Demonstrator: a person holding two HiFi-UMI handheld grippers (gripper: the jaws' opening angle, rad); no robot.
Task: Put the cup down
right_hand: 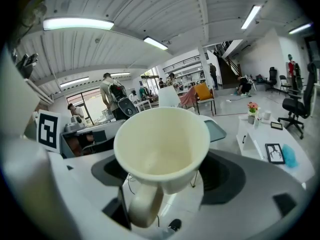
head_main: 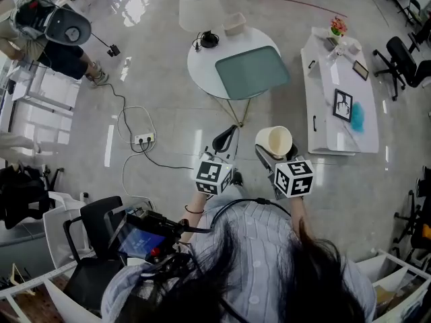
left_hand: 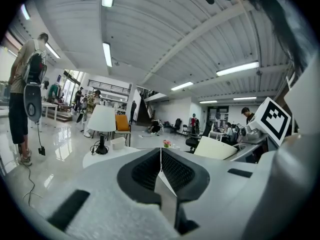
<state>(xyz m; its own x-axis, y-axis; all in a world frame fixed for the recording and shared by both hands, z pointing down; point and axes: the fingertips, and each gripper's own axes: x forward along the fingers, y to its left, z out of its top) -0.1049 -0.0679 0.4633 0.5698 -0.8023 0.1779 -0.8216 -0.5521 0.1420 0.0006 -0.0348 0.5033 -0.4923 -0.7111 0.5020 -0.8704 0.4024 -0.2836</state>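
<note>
A cream cup [head_main: 274,141] with a handle is held in the air over the floor, my right gripper [head_main: 269,155] shut on it. In the right gripper view the empty cup [right_hand: 160,144] fills the middle with its mouth facing the camera. Its handle [right_hand: 144,206] hangs down between the jaws of the right gripper [right_hand: 162,184]. My left gripper [head_main: 227,136] hovers just left of the cup, shut with nothing in it. In the left gripper view the left gripper [left_hand: 160,166] shows its dark pads meeting, and the cup [left_hand: 220,149] appears at the right.
A round white table [head_main: 202,69] ahead carries a teal tray [head_main: 252,71], a white lamp [head_main: 200,7] and a small box [head_main: 234,23]. A long white table [head_main: 323,106] at the right bears flowers [head_main: 338,26] and a framed picture [head_main: 343,105]. Cables [head_main: 143,138] lie on the floor at the left.
</note>
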